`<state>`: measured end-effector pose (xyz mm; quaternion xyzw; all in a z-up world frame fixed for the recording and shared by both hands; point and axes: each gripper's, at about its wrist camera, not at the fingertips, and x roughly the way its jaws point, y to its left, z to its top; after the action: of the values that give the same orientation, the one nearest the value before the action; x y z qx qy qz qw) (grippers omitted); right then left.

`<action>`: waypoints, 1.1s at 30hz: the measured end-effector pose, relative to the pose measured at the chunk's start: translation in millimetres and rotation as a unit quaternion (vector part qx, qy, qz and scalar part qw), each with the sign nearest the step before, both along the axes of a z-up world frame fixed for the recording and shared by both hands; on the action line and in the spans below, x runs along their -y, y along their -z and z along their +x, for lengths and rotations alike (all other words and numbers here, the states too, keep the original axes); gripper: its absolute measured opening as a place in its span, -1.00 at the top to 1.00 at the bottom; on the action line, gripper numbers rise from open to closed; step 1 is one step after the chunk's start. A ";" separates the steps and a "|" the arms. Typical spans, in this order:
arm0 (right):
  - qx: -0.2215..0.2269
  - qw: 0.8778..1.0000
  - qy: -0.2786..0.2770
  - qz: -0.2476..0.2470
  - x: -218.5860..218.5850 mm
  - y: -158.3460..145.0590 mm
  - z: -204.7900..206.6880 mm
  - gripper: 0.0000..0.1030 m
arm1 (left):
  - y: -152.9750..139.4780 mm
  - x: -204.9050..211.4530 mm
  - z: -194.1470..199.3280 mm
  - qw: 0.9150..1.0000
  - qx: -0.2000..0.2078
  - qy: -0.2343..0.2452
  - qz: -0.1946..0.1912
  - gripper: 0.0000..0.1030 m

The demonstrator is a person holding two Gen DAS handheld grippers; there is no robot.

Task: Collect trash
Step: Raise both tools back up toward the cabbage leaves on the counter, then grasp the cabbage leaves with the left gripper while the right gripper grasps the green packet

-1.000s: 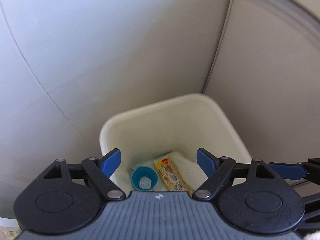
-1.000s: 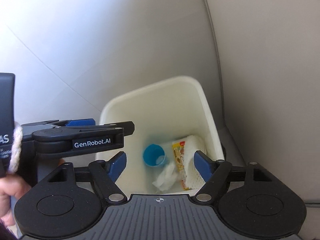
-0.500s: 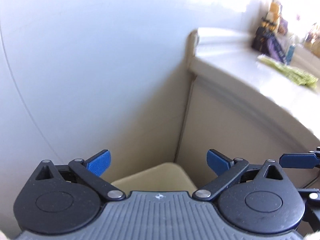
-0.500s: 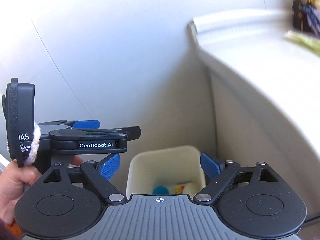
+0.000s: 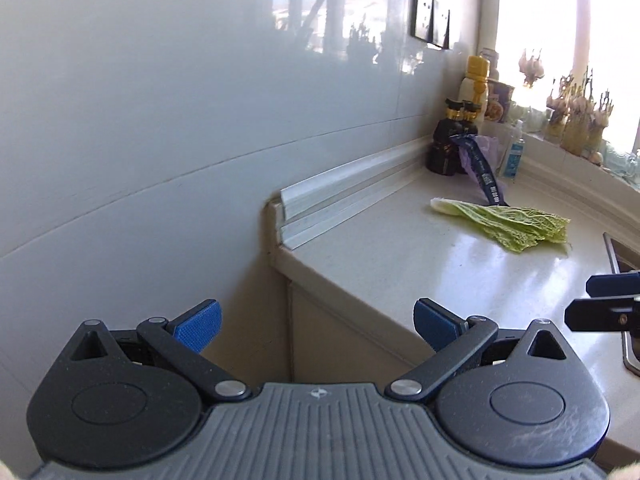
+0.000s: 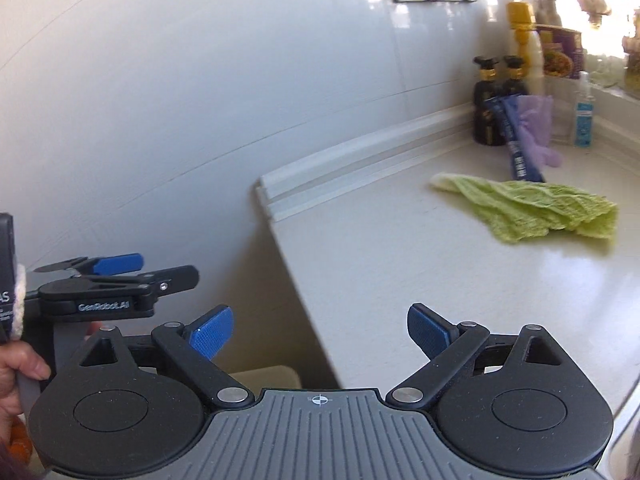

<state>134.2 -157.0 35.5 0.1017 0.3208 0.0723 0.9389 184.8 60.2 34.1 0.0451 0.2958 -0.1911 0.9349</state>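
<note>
A limp green cabbage leaf (image 5: pixel 508 224) (image 6: pixel 532 212) lies on the white countertop (image 5: pixel 400 264) (image 6: pixel 400 264), well beyond both grippers. My left gripper (image 5: pixel 316 326) is held above the counter's left corner, open wide with nothing between its blue pads. Beside it, my right gripper (image 6: pixel 320 334) is still opening its jaws, and they too are empty. Only a strip of the cream trash bin's rim (image 6: pixel 264 378) shows low down, under the right gripper. A blue strip wrapper (image 6: pixel 516 148) and a purple plastic bag (image 6: pixel 536 128) lie behind the leaf.
Dark pump bottles (image 5: pixel 452 144), a yellow-capped bottle (image 6: pixel 524 40) and a small blue spray bottle (image 6: pixel 584 116) stand at the counter's back corner by the window. A sink edge (image 5: pixel 616 248) shows at the right. A glossy white wall runs along the left.
Both grippers have risen from over the open bin to counter height and tilted up. The bin's contents have dropped out of view and the counter has appeared. Both pairs of jaws stand wider.
</note>
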 end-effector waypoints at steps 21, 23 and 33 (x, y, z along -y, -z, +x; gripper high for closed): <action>-0.016 0.986 0.158 -0.042 208.2 26.7 83.3 -0.86 | 2.8 200.2 72.7 0.982 0.032 0.185 0.024 -0.98; -0.019 0.986 0.162 -0.035 219.4 32.7 92.2 -0.85 | 10.2 215.3 75.7 0.974 0.042 0.219 0.035 -0.99; -0.012 0.982 0.177 0.059 264.6 52.9 141.1 -0.65 | 45.3 265.7 91.3 0.934 0.050 0.336 0.106 -0.98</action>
<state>275.2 -421.6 -17.4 0.2130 0.3046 -0.0775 0.9251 276.0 -205.6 -11.2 0.2508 0.2345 -0.4593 0.8192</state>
